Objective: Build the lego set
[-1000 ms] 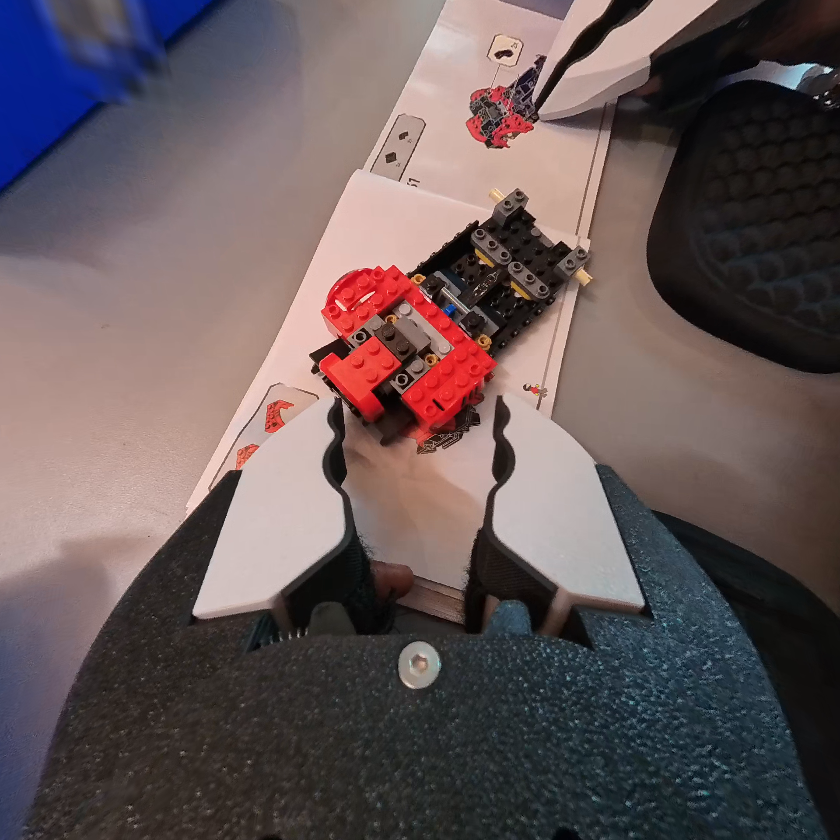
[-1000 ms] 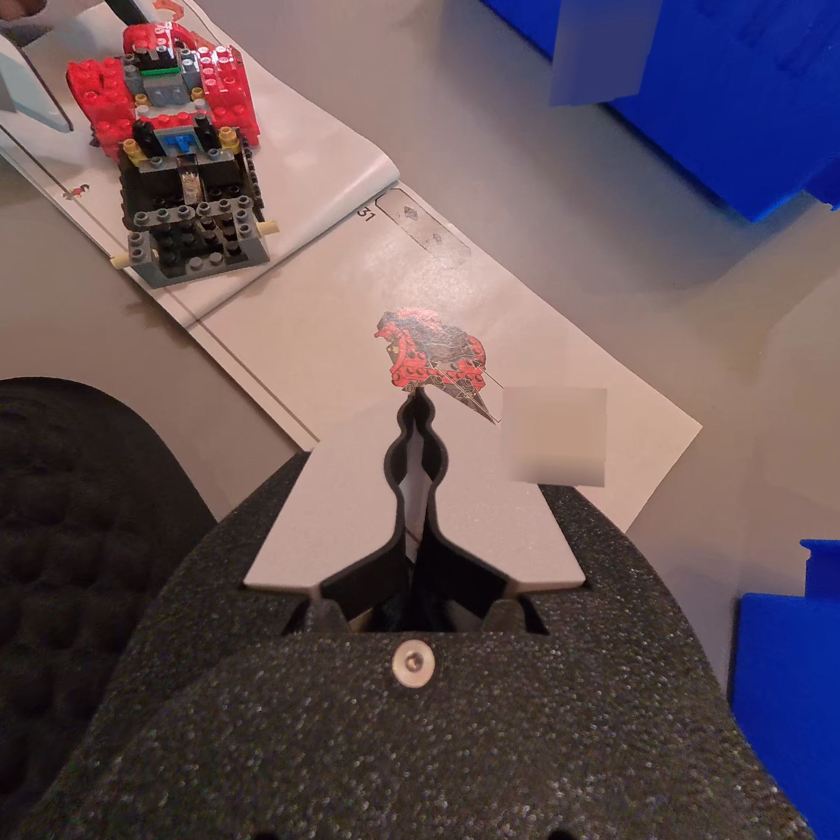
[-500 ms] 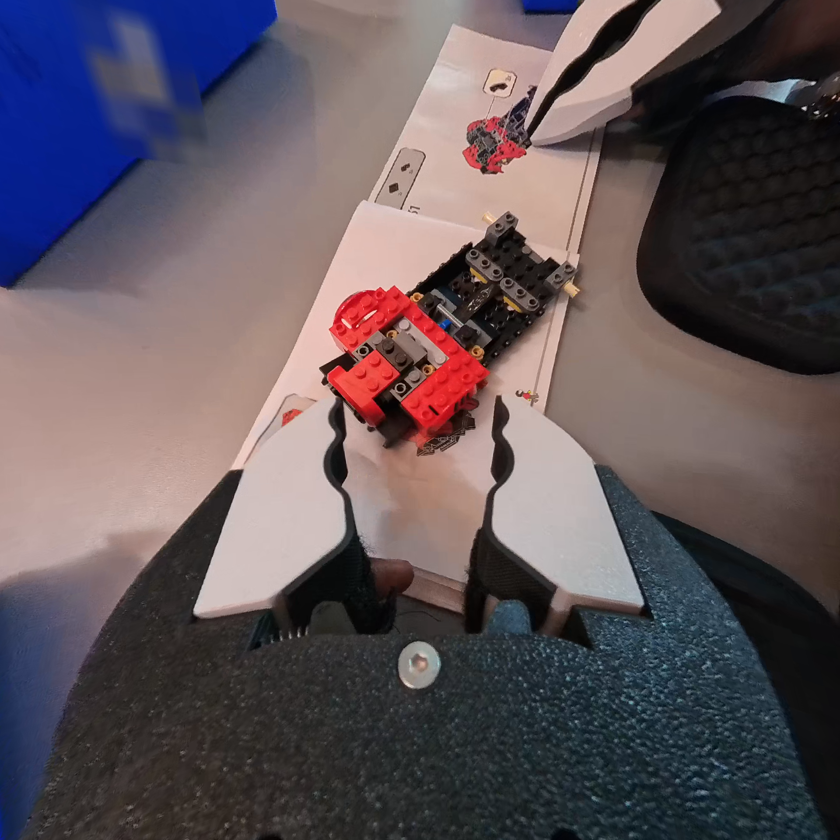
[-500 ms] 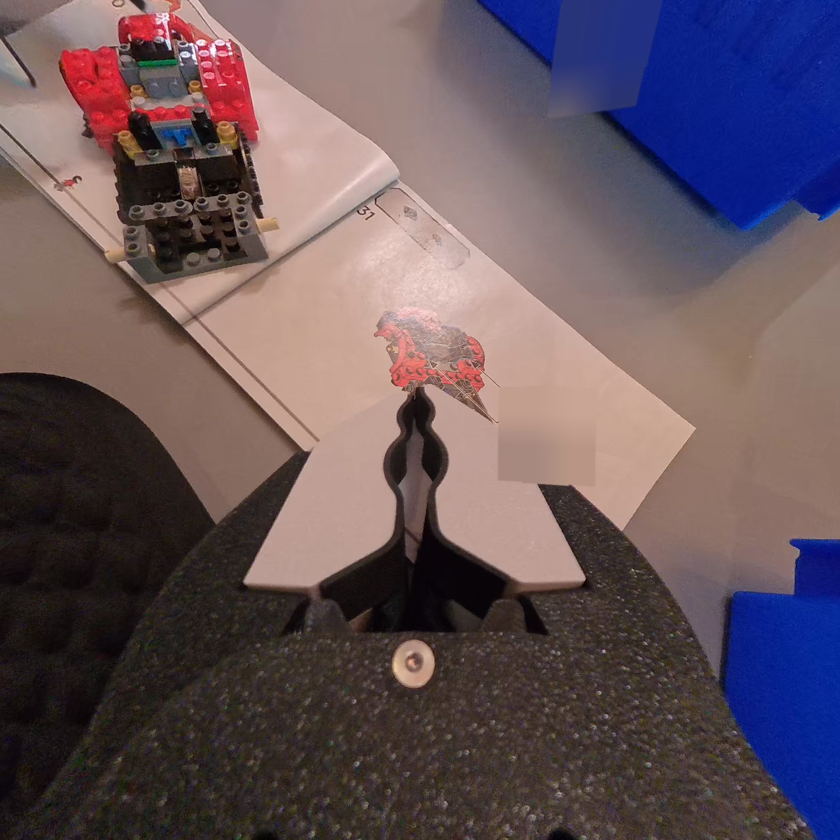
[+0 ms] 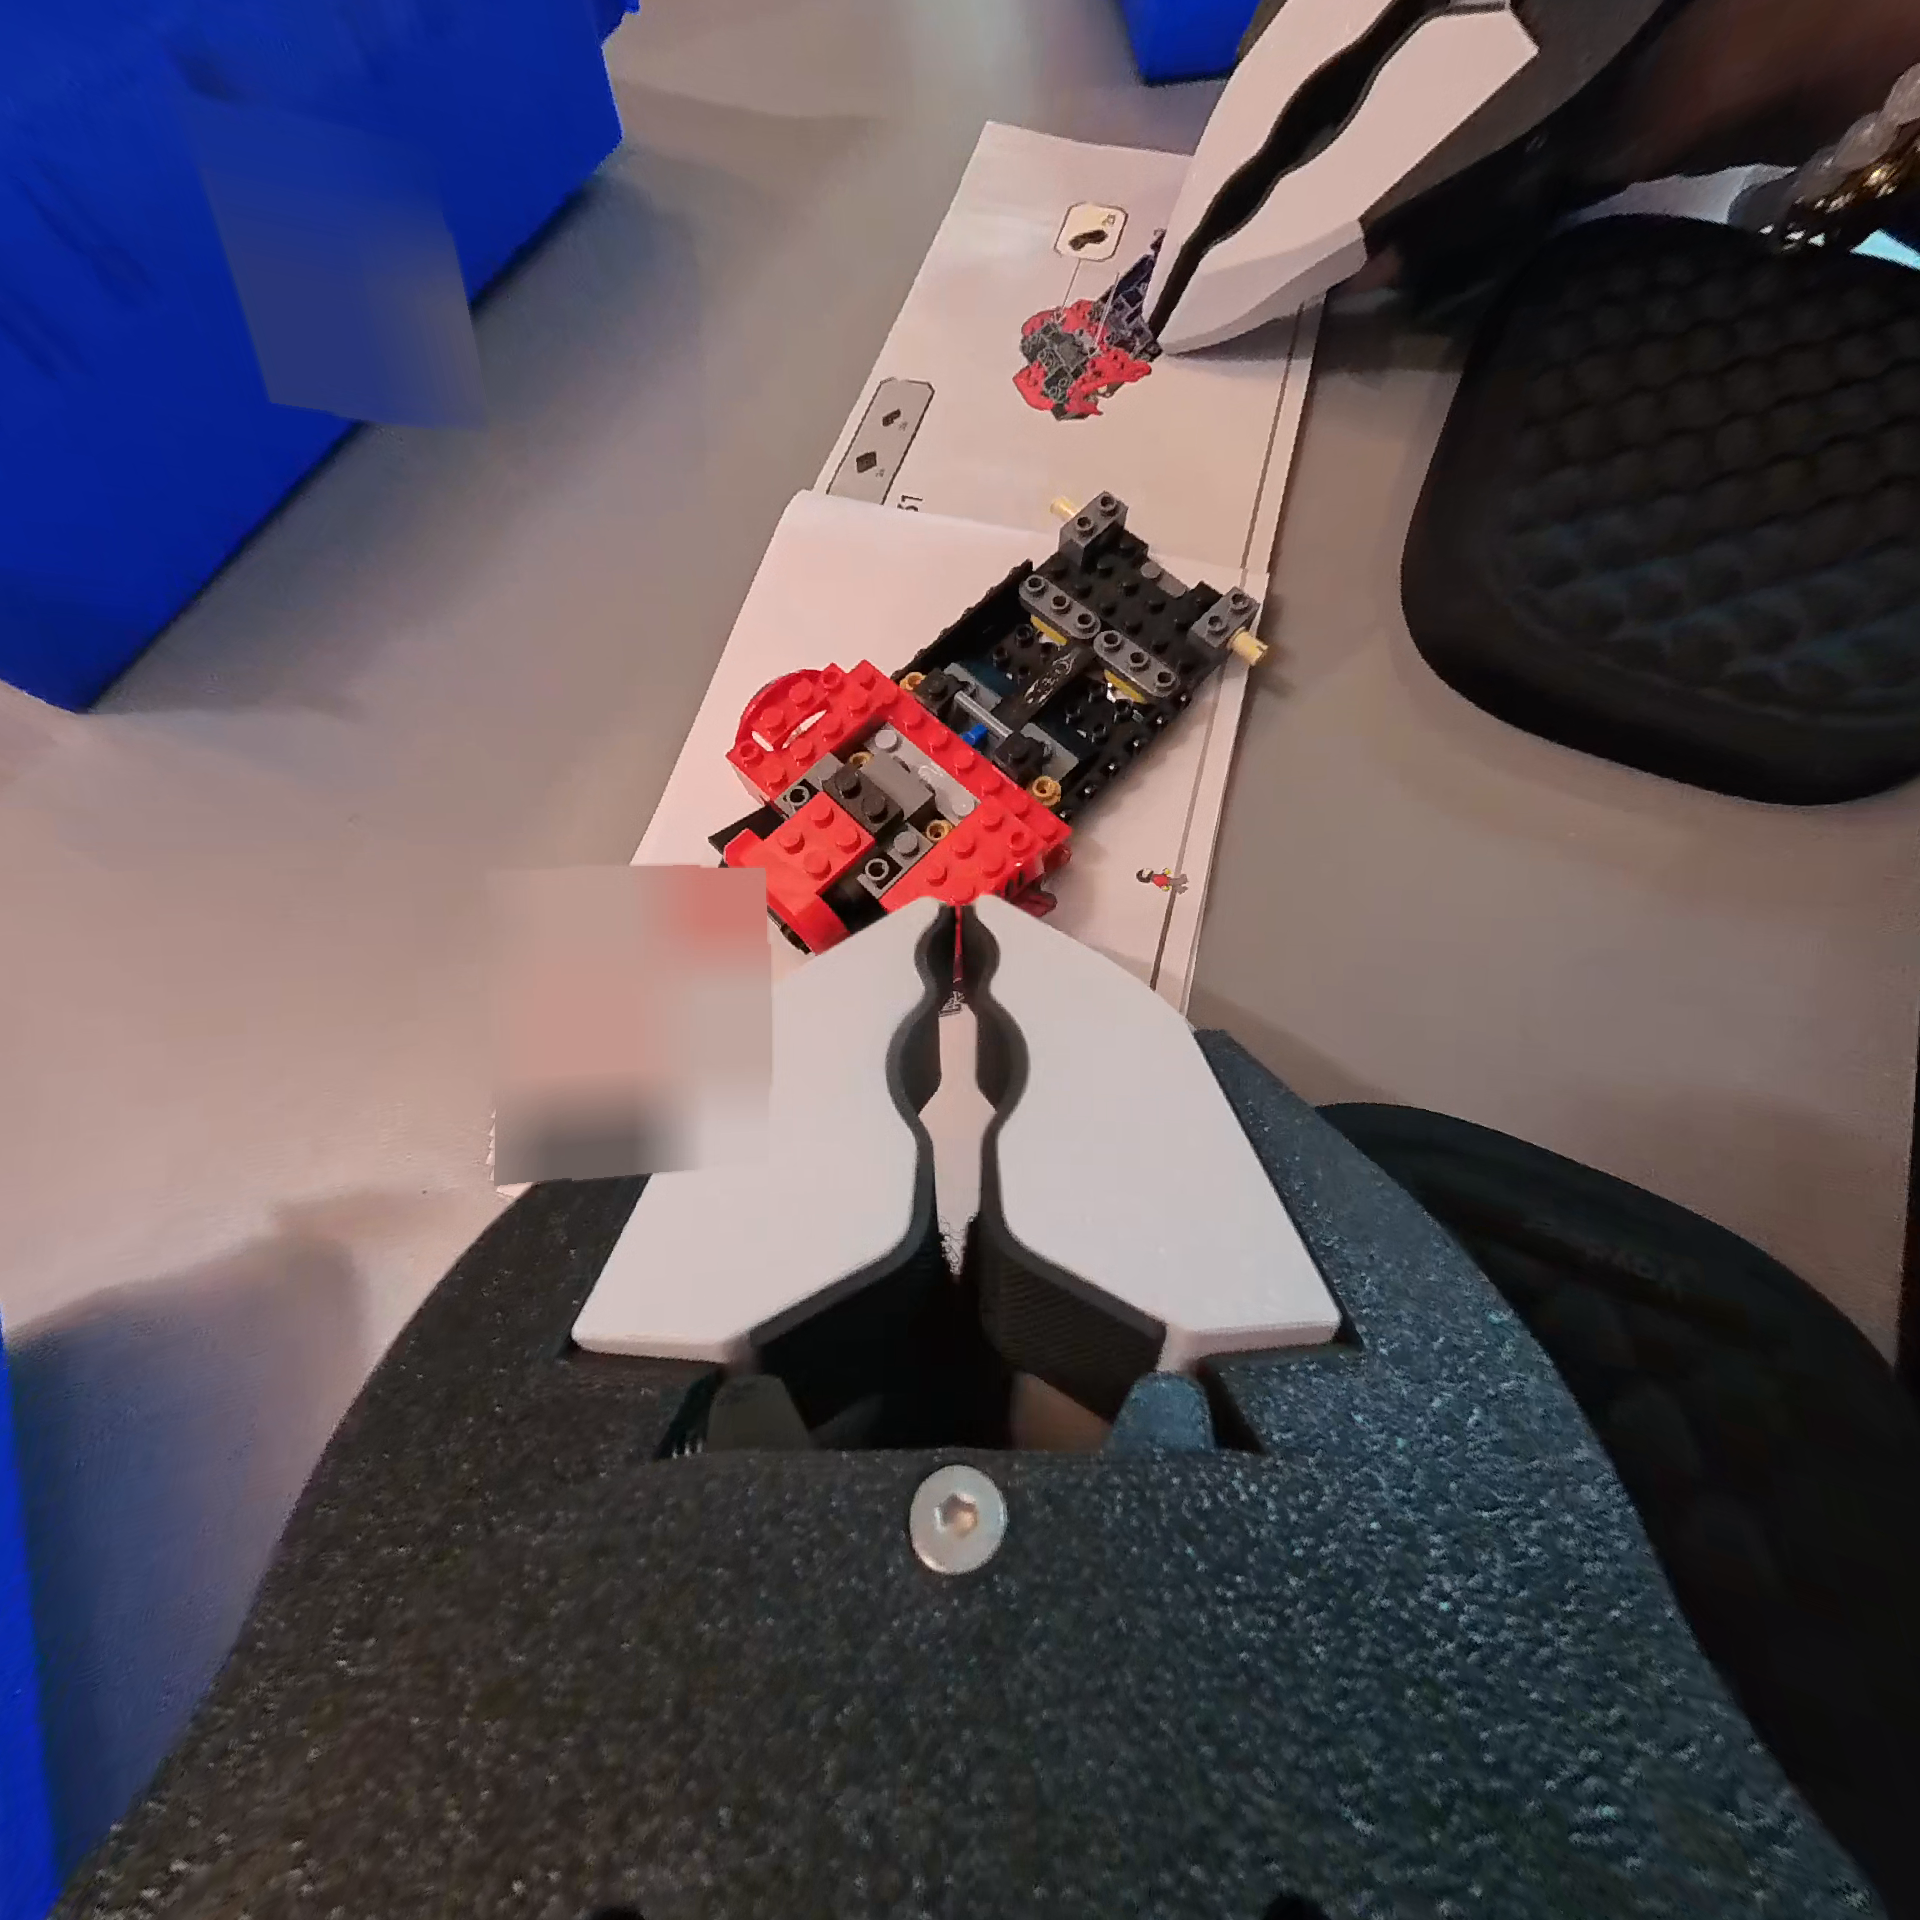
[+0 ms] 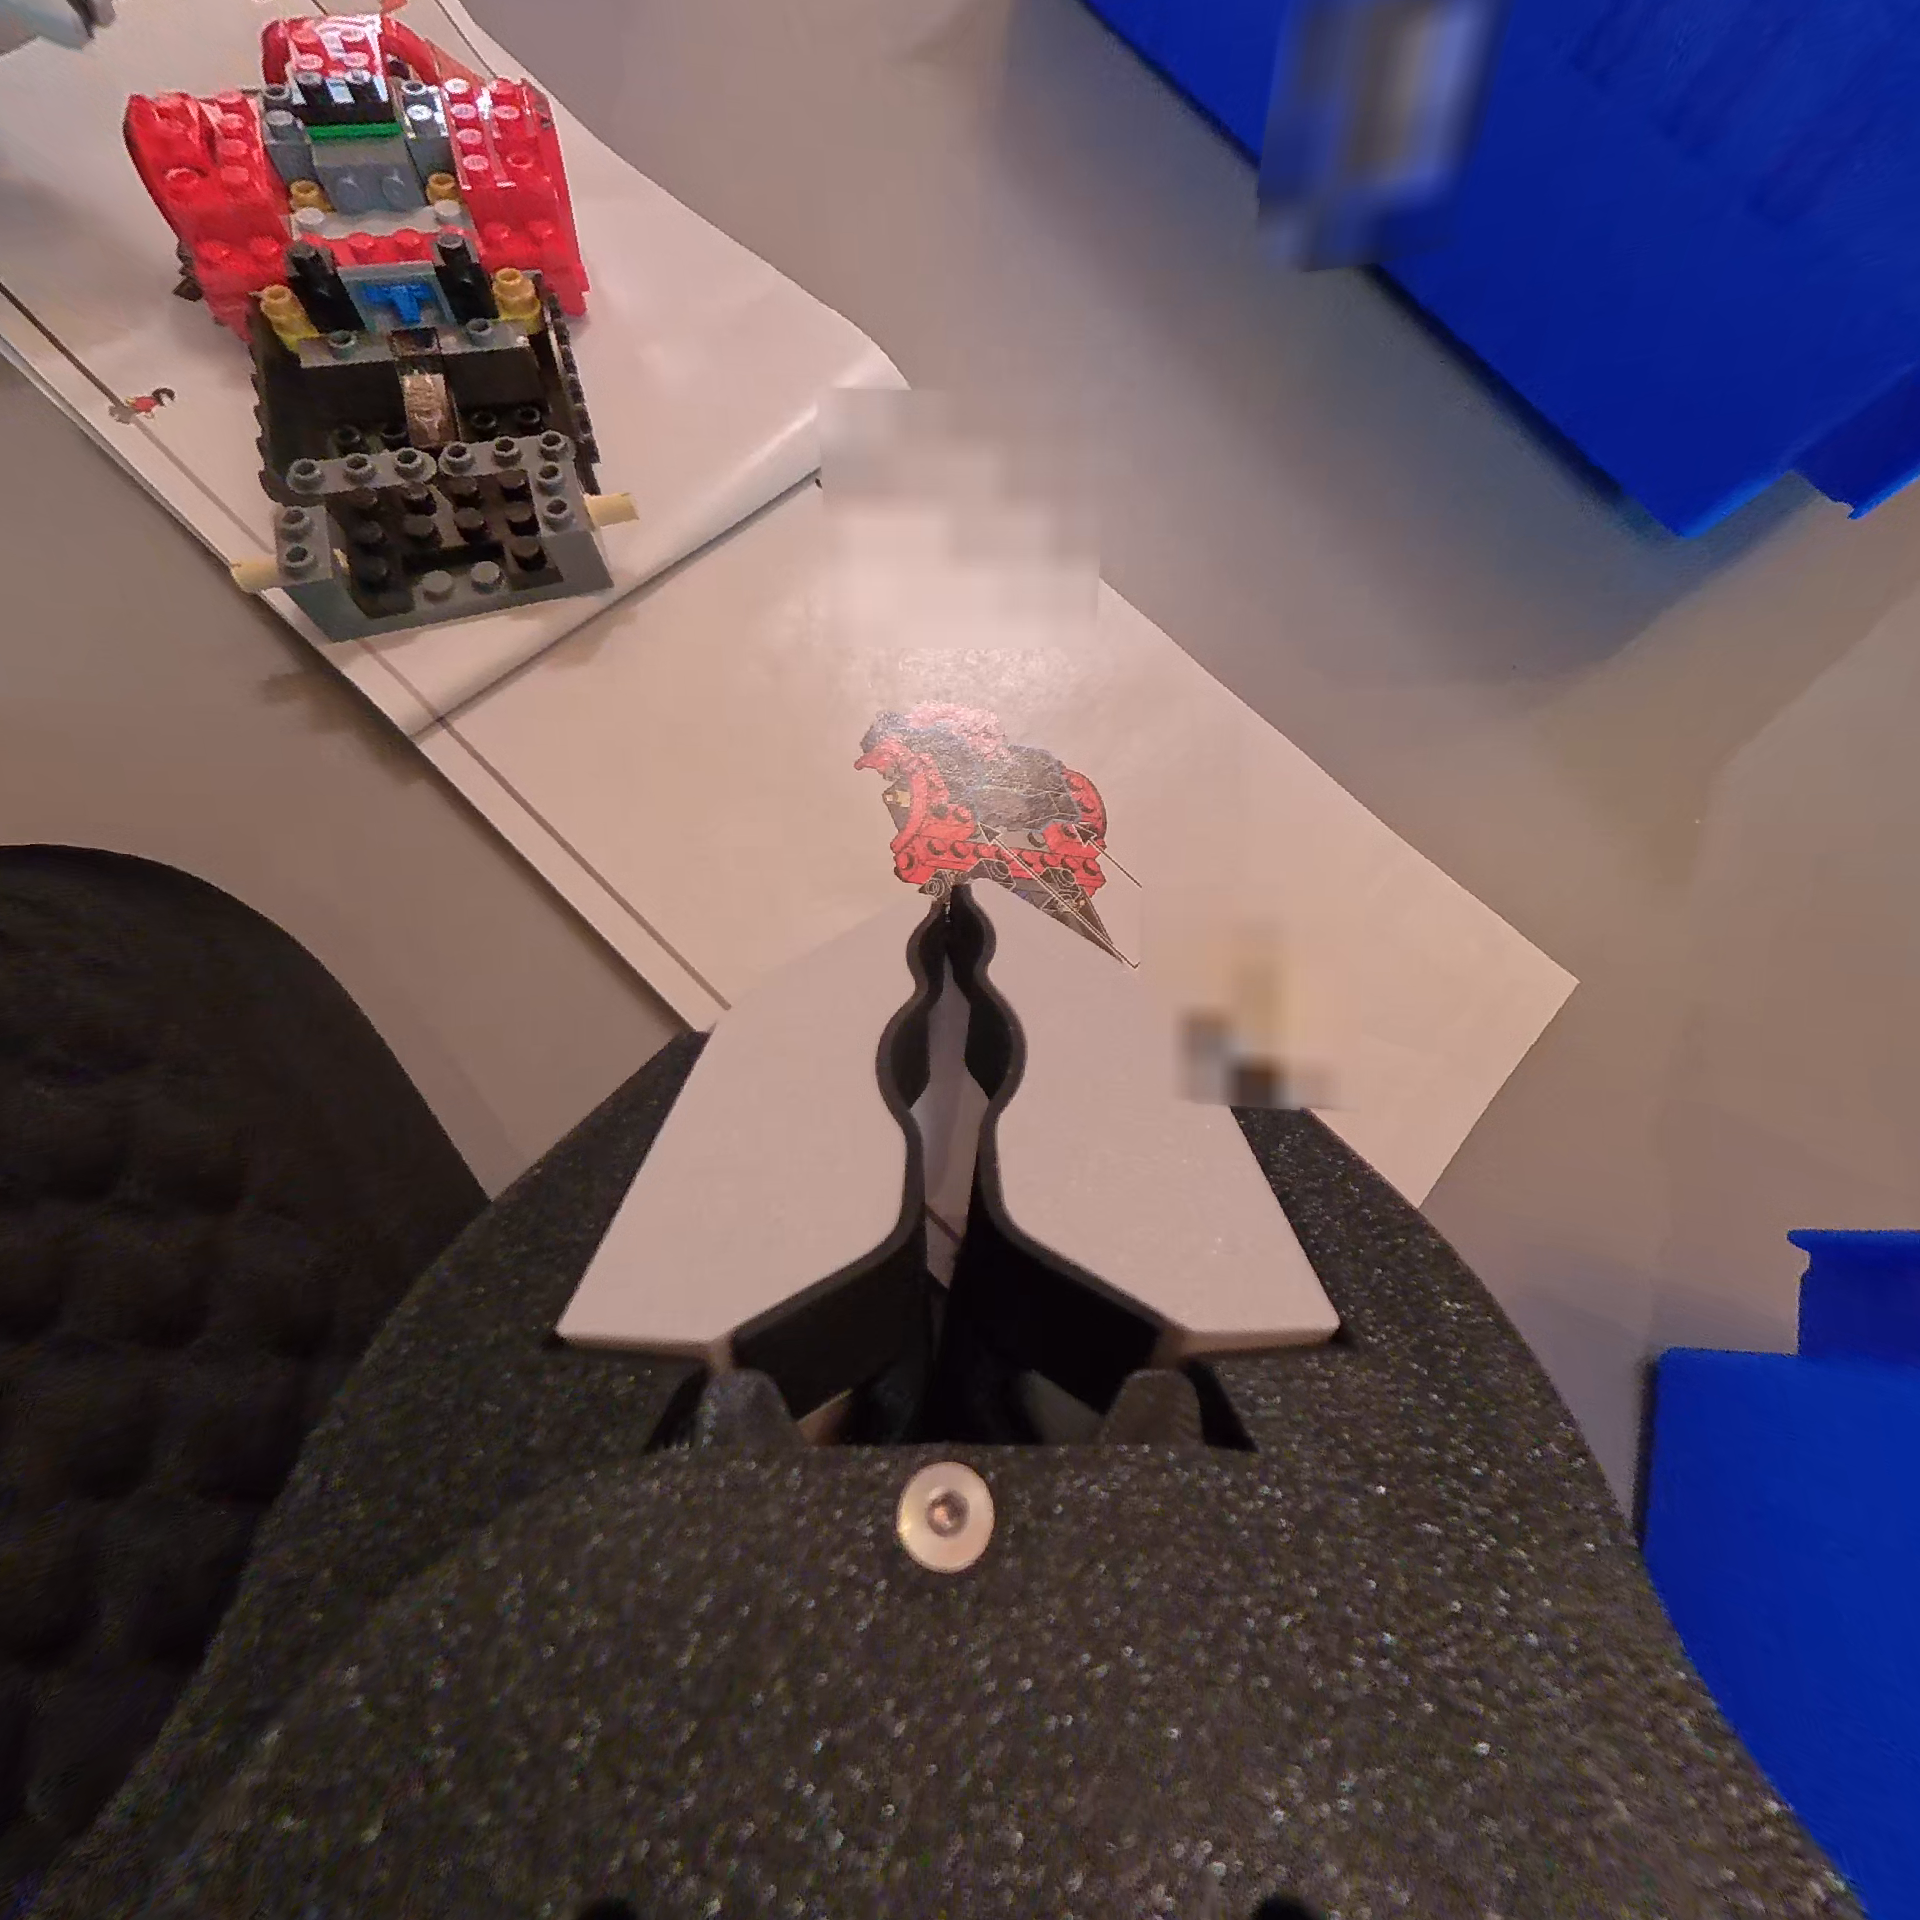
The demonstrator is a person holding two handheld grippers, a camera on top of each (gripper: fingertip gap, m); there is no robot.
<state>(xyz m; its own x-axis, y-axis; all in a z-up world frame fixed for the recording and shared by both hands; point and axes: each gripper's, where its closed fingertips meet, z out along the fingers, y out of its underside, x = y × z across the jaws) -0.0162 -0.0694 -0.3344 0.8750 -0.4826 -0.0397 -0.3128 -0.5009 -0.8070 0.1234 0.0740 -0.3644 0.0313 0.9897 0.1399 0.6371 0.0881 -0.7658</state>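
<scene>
The partly built lego car (image 5: 935,748), red at the front and black and grey at the back, lies on the open instruction booklet (image 5: 935,561). My left gripper (image 5: 954,914) is shut just short of the car's red front end, with nothing between the pads. Only the car's red shows through the slit. My right gripper (image 6: 951,914) is shut and empty, its tips on the booklet page (image 6: 675,748) beside a printed picture of the model. It also shows in the left wrist view (image 5: 1169,338) at the top right. The car shows in the right wrist view (image 6: 395,343) at the upper left.
Blue bins stand at the left (image 5: 156,312) in the left wrist view, and at the upper right (image 6: 1610,208) and lower right (image 6: 1787,1558) in the right wrist view. A black textured pad (image 5: 1683,499) lies right of the booklet on the grey table (image 5: 416,727). One gripper's finger ends stand about 20 cm off the other's.
My left gripper's jaws went from wide open to shut, closing on air in front of the car. The right gripper stayed shut on the page.
</scene>
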